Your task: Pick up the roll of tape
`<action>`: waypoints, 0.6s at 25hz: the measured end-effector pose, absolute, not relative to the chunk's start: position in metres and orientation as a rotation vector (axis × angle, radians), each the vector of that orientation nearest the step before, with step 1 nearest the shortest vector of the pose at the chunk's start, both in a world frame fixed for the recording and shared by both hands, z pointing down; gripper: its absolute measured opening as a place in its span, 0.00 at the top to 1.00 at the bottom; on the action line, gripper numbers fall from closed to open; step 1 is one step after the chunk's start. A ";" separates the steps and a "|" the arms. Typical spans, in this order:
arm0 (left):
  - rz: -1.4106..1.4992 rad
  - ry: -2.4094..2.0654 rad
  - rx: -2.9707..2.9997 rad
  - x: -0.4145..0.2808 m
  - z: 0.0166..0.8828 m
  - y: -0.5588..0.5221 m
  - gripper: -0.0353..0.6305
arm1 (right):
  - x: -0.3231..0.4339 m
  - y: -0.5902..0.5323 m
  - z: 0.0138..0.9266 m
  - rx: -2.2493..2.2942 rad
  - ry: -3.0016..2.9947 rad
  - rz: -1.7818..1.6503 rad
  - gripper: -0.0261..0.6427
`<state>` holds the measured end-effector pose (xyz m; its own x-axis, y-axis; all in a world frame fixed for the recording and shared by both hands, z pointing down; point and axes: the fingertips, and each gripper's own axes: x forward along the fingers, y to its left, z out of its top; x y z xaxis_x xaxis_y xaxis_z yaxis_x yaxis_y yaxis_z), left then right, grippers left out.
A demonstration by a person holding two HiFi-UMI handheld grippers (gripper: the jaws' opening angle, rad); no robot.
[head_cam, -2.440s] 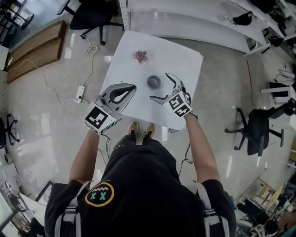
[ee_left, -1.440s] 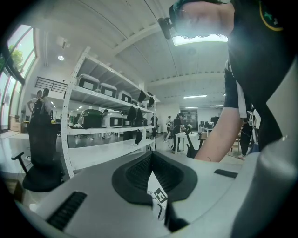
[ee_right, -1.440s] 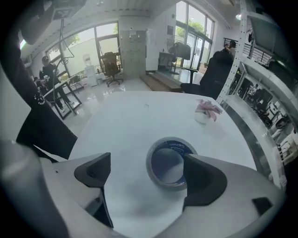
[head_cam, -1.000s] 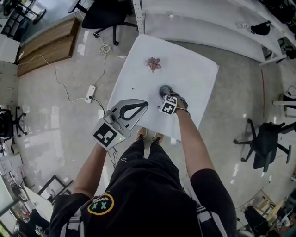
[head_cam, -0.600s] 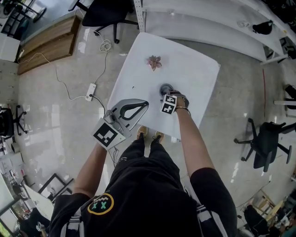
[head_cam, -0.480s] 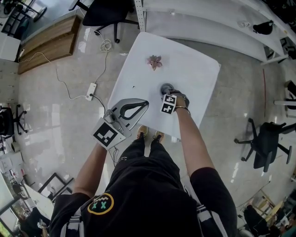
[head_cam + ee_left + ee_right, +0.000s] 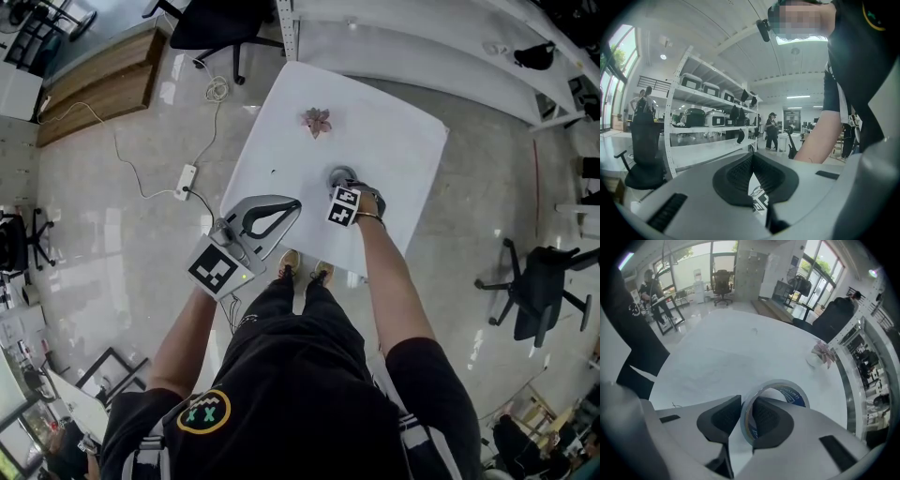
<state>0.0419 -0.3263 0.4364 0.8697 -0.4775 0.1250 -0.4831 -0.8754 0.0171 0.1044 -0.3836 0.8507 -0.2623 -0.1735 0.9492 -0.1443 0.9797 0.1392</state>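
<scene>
**Right claw closing on the tape, left claw idle**

The roll of tape lies on the white table, about in its middle and a little toward the person's side. A small pink flower rests on the same table, farther from the person and well apart from the roll.

The right gripper points steeply down onto the roll. In the right gripper view the roll of tape is seen as a ring with blue print on its inner side. The right gripper has one jaw inside this ring and the other jaw outside it, so the thin wall of the roll stands between them. The jaws are closing, and both dark pads appear to touch the wall already. Behind the roll, the table and the flower are visible.

The left gripper is held about level, beside the near left edge of the table and well apart from the roll. In the left gripper view its jaws are pressed together with nothing between them, and it looks toward white shelves across the room.
</scene>
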 end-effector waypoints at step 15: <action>0.163 -0.747 3.035 0.038 0.424 -0.314 0.92 | 0.124 -0.371 0.791 0.509 -1.944 0.120 0.83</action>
